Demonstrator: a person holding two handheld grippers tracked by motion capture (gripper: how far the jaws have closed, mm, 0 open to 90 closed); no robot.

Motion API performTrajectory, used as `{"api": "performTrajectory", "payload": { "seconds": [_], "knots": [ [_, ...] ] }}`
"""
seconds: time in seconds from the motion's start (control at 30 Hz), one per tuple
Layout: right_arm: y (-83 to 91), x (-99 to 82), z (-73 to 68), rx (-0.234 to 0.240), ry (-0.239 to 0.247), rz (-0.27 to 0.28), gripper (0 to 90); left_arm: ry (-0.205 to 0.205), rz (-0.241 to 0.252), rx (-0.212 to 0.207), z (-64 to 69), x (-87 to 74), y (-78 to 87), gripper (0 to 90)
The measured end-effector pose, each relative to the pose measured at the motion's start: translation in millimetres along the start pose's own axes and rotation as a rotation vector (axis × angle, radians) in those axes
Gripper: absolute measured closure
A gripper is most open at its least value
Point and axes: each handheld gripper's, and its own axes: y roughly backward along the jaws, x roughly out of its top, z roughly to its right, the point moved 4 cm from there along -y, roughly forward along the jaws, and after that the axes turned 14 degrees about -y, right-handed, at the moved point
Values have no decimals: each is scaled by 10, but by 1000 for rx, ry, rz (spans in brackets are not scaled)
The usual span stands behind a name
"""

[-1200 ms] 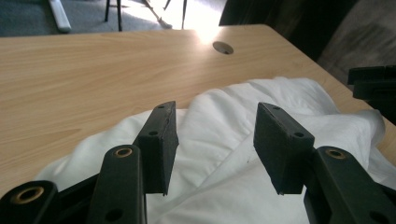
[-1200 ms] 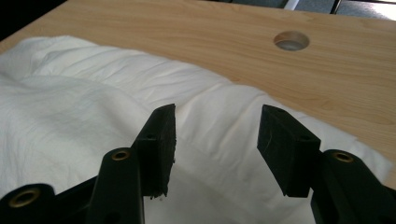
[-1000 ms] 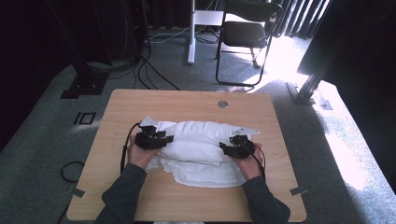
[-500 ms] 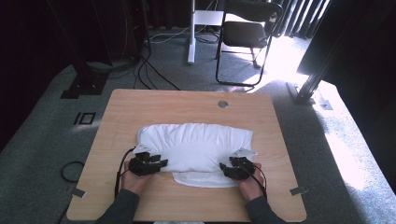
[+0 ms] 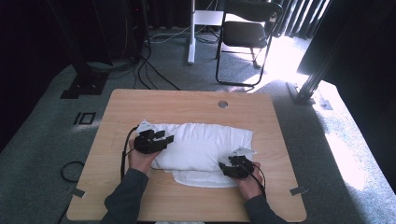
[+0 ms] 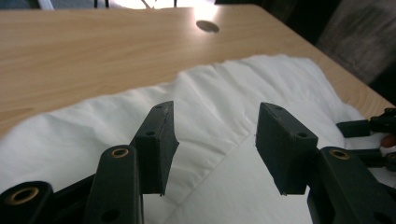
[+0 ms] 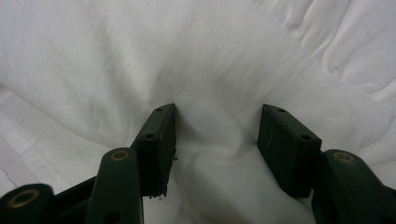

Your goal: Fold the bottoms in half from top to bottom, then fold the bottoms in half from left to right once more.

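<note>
A plump white pillow (image 5: 205, 144) lies across the middle of the wooden table (image 5: 187, 105), with a flat white cloth edge (image 5: 201, 178) sticking out under its near side. My left gripper (image 5: 164, 136) hovers at the pillow's left end. Its jaws have just been opening, and in the left gripper view the left gripper (image 6: 212, 135) stands open above the pillow (image 6: 224, 93) with nothing pinched. My right gripper (image 5: 228, 166) is at the pillow's near right corner. In the right gripper view the right gripper (image 7: 217, 135) has a bunched fold of the pillow (image 7: 219, 154) squeezed between its pads.
A round cable hole (image 5: 222, 103) sits near the table's far edge. A black folding chair (image 5: 247, 32) and a white post (image 5: 191, 32) stand on the carpet beyond the table. Cables (image 5: 154, 74) trail on the floor at the far left.
Both hands first pulled toward the table's near edge with the pillow. The left gripper then let go, opened and moved away to the pillow's left end. The right gripper stayed at the near right corner.
</note>
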Motion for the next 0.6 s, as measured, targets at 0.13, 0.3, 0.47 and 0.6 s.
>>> {"api": "performTrajectory", "payload": {
  "seconds": [0.13, 0.3, 0.47, 0.6],
  "knots": [
    [0, -3, 6, 4, -3, 2, 458, -4, -47, -13, 67, -152, -192, 485],
    [40, 26, -7, 8, -13, 17, 440, 10, -79, -15, 71, -332, -297, 485],
    [208, 284, -98, 27, -27, 133, 407, 12, -90, -15, 76, -389, -328, 479],
    [224, 568, -263, 53, -12, 191, 399, 25, -83, -14, 83, -435, -352, 477]
  ]
}}
